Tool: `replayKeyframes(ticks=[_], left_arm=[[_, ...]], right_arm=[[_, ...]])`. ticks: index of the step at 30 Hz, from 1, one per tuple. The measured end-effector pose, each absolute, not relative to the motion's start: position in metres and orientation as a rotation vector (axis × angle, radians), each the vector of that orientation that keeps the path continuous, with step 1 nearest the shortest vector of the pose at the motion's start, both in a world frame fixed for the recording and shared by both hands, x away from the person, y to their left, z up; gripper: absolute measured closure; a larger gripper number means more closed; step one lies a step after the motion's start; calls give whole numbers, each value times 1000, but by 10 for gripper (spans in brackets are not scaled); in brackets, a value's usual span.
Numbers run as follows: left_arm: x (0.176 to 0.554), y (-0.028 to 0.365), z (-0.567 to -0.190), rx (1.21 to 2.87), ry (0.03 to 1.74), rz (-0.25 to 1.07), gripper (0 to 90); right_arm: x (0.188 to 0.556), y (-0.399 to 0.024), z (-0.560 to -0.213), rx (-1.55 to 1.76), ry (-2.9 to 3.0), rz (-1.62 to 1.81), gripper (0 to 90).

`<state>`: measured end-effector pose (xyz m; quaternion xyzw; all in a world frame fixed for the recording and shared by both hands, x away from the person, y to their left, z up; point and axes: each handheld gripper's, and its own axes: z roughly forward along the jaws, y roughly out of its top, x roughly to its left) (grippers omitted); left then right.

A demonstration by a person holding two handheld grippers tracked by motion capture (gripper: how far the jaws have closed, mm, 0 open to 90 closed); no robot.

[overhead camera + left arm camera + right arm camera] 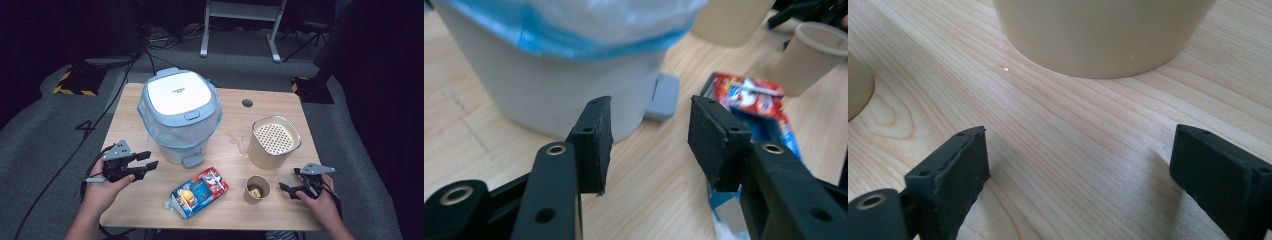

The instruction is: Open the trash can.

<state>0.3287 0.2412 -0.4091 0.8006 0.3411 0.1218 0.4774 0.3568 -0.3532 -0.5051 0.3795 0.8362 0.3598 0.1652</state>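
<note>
Left gripper (pixel 148 163) jaws apart and empty, juice carton (pixel 197 192) lay just right of it, near table (pixel 150 200) edge, pedal bin (pixel 179 115) just beyond, right gripper (pixel 287 190) open by paper cup (pixel 257 189).

Each hand carries a black tool: the left tool (pixel 148 164) and the right tool (pixel 285 189) both bear a grey 3-cornered plate on top and trail a black cable. Each has 2 black jaws with flat, matte pads (pixel 600 137) pierced by small holes, and brass-ringed eyelets sit in the jaw arms. Both forearms are bare.
</note>
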Motion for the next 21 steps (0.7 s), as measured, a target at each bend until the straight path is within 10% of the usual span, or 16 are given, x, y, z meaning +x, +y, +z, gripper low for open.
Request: replayKeyframes(ticks=[21], left_arm=[[338,234,-340,1823,666,282,703]], right_arm=[[357,-353,-505,1081,2382,1025,88]])
